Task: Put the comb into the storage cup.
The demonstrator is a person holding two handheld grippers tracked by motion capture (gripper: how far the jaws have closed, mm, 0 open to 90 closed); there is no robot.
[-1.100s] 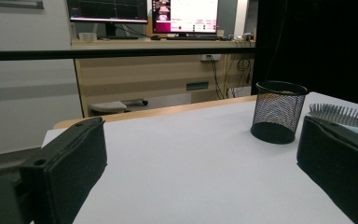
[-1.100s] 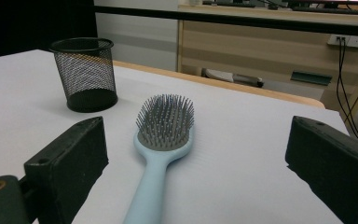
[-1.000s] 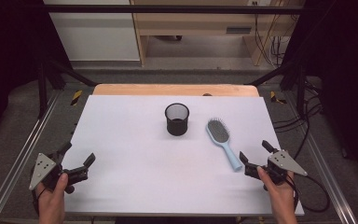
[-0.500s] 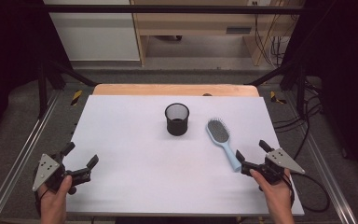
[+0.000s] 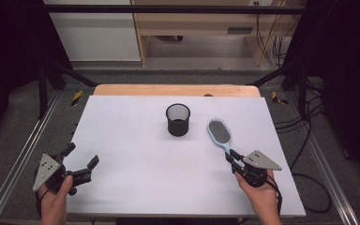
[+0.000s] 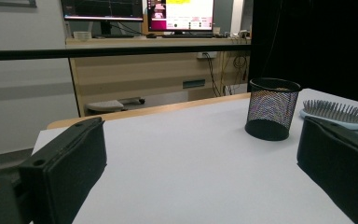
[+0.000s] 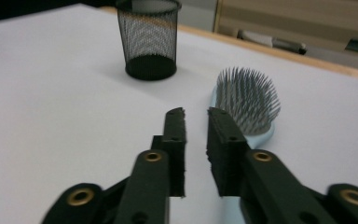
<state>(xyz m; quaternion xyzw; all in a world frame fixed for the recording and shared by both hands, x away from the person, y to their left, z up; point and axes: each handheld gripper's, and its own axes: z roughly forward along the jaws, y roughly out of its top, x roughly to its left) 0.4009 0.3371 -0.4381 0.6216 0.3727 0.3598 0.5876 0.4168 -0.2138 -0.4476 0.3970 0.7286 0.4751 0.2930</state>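
1. Your left claw [image 5: 81, 165] sat open at the white worktop's [image 5: 131, 140] near-left edge.
2. Your right claw [image 5: 232, 158] had just been closing around the blue hairbrush's [image 5: 219, 134] handle, grip unclear.
3. Beside the brush stood a black mesh cup [image 5: 177, 119].
4. Beyond stood a wooden desk [image 5: 187, 23] and cables [image 5: 267, 28].

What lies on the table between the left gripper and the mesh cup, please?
Nothing: in the high view, bare white table runs from the left gripper to the mesh cup; the left gripper view shows the same.
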